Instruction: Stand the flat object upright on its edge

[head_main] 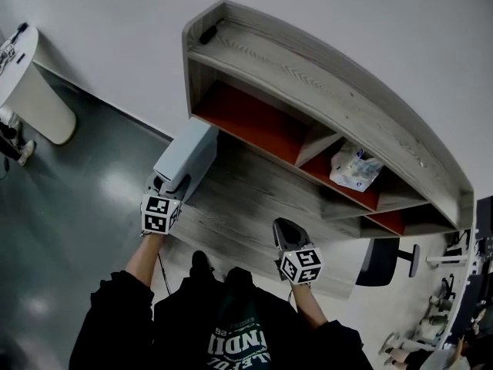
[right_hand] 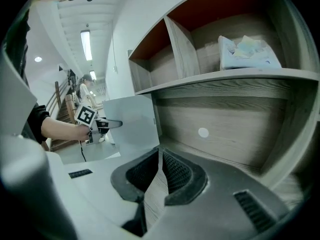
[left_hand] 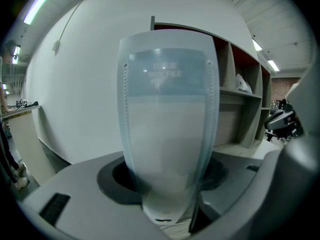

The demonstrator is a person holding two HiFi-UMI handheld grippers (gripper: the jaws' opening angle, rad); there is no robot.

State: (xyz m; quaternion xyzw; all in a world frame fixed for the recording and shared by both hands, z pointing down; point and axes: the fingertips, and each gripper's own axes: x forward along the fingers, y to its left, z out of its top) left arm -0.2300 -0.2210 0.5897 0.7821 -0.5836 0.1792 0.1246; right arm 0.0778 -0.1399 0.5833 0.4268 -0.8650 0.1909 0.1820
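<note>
The flat object is a pale blue box (head_main: 187,156) at the left end of the wooden desk (head_main: 246,206). It looks to be up on a narrow edge beside the shelf unit. My left gripper (head_main: 173,182) is shut on its near end. In the left gripper view the box (left_hand: 167,124) rises between the jaws and fills the middle. The right gripper view shows it as an upright panel (right_hand: 131,124) with the left gripper (right_hand: 107,125) clamped on its side. My right gripper (head_main: 286,233) hovers over the desk's front, shut with nothing in it (right_hand: 159,169).
A wood shelf unit (head_main: 308,75) with red backs stands on the desk; one compartment holds a white and blue packet (head_main: 354,166) (right_hand: 247,51). A small dark object (head_main: 208,31) lies on its top. A white pedestal (head_main: 31,91) stands far left, a dark chair (head_main: 385,260) right.
</note>
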